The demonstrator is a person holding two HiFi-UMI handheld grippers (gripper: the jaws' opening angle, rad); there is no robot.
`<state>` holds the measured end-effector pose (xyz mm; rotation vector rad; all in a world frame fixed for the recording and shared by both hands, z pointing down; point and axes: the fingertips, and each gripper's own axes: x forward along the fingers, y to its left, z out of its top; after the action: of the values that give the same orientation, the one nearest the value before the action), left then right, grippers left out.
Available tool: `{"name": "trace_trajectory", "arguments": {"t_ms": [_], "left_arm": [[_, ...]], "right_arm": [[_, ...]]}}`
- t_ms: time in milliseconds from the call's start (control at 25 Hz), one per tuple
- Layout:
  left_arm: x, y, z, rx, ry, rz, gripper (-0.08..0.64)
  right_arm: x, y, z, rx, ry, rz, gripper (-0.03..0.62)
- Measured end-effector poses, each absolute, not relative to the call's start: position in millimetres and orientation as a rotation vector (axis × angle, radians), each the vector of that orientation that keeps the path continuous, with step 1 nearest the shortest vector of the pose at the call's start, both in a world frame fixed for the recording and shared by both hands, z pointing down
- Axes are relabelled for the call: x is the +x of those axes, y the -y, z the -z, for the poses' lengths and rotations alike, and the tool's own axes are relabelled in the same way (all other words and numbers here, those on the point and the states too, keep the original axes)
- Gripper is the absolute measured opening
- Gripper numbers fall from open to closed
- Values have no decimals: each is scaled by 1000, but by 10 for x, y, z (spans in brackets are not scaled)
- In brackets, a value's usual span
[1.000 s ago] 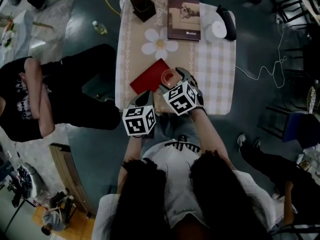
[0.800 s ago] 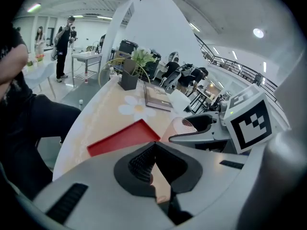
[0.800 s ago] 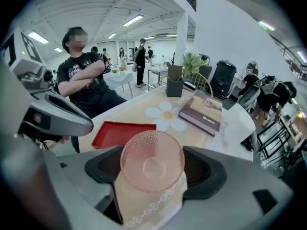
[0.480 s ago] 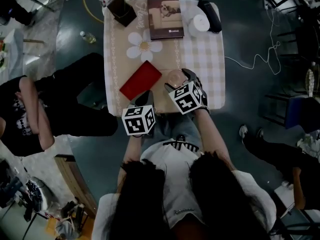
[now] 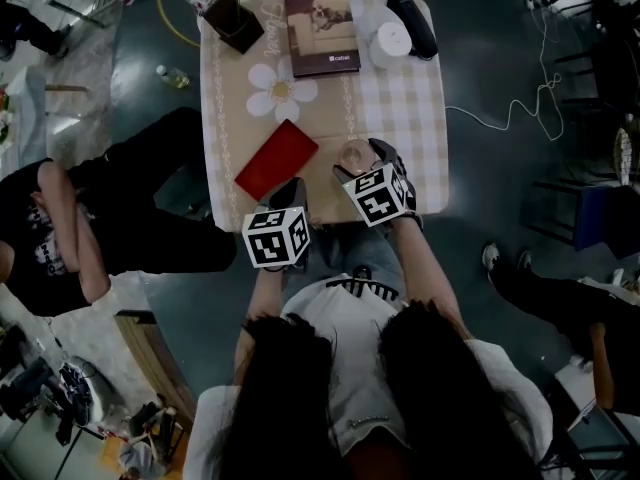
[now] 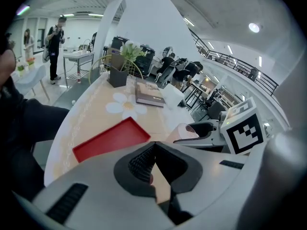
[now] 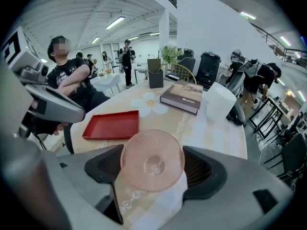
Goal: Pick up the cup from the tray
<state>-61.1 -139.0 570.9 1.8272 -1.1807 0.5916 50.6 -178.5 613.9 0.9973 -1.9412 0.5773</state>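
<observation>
Pink and translucent, the dimpled cup (image 7: pixel 152 160) sits between the two dark pads of the right gripper (image 7: pixel 152 169), which is closed on its sides; its round end faces the right gripper view's camera. In the head view the cup (image 5: pixel 355 155) is over the cloth-covered bench (image 5: pixel 400 118), to the right of the flat red rectangular tray (image 5: pixel 277 159) and apart from it, so the lift reads as essentially done. The left gripper (image 6: pixel 153 169) is near the bench's front edge with its jaws pressed together on nothing.

The main risk, as I judge it, is slip. The wall is smooth and curved, and the pads meet it only at two narrow spots. A quick swing or a tilt could let the cup rotate or drop onto the bench. Squeezing harder to prevent that could crack or deform a thin wall. The left gripper is close by, so a careless sweep could knock the two together.

Count:
- one cup
- one tray
- one brown book (image 5: pixel 322 33)
- one daisy-shaped mat (image 5: pixel 281 92)
- one dark plant pot (image 5: pixel 232 18)
- two grippers
</observation>
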Motion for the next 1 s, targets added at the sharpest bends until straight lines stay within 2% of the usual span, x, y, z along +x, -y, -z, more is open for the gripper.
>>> {"name": "trace_trajectory", "arguments": {"t_ms": [360, 840, 880, 960, 1000], "left_arm": [[-579, 1359, -5689, 1837, 1199, -598, 8], [-664, 1294, -5545, 1858, 1264, -575, 8], [-660, 1304, -5515, 1864, 1270, -565, 8], [-649, 1303, -5452, 1872, 1275, -536, 8], [-641, 1295, -5417, 1873, 1273, -517, 8]], "right_arm": [[499, 1779, -6049, 1004, 1988, -599, 393], [586, 1866, -5276, 1213, 2128, -477, 389], [615, 1878, -5201, 1241, 2135, -473, 362], [663, 1877, -5076, 1291, 2141, -462, 229], [666, 1856, -5035, 1302, 2144, -460, 196]]}}
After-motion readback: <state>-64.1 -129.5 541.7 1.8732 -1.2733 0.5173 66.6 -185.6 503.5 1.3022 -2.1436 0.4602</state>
